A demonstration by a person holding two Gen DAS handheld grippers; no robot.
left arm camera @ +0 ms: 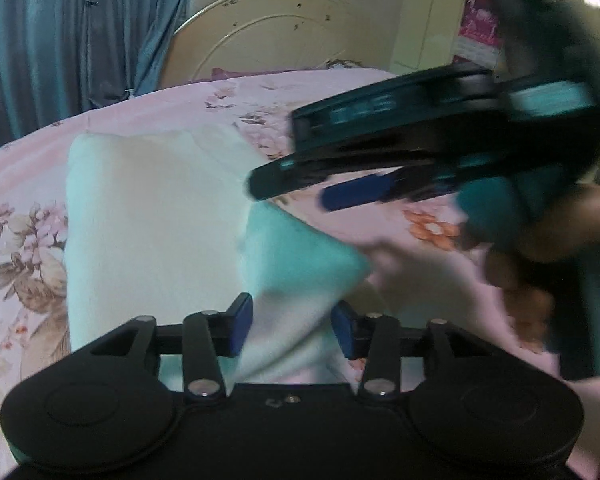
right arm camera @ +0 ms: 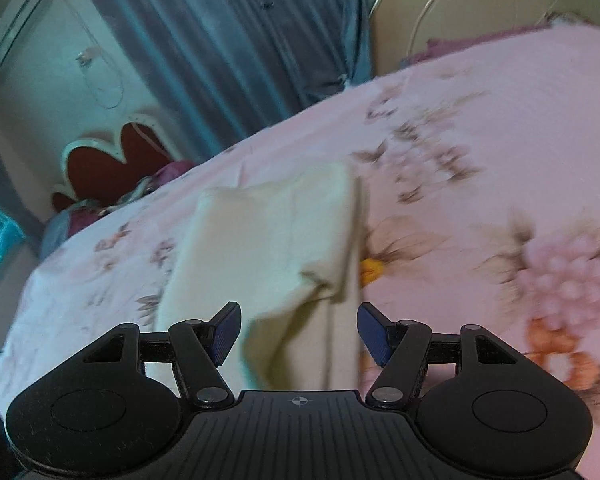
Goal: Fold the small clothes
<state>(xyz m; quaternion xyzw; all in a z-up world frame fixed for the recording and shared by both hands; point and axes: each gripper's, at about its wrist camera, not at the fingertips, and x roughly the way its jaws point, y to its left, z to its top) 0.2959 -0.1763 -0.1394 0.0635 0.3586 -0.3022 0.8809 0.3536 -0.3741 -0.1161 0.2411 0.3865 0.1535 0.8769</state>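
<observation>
Cream soft-fabric small garment [left arm camera: 148, 216] lies partly folded on the pink floral bedsheet [left arm camera: 16, 184]. Left tool [left arm camera: 292, 330] jaws apart, cloth corner loose between them; right tool [right arm camera: 298, 332] also apart (nothing pinched). Risk: lifted corner springs back from garment, undoing the fold.

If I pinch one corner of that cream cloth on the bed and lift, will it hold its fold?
Probably not. The cream cloth drapes in soft creases, so it looks floppy and would likely sag open. It seems thin and light. On the pink floral bedsheet it may drag rather than slide cleanly.
</observation>
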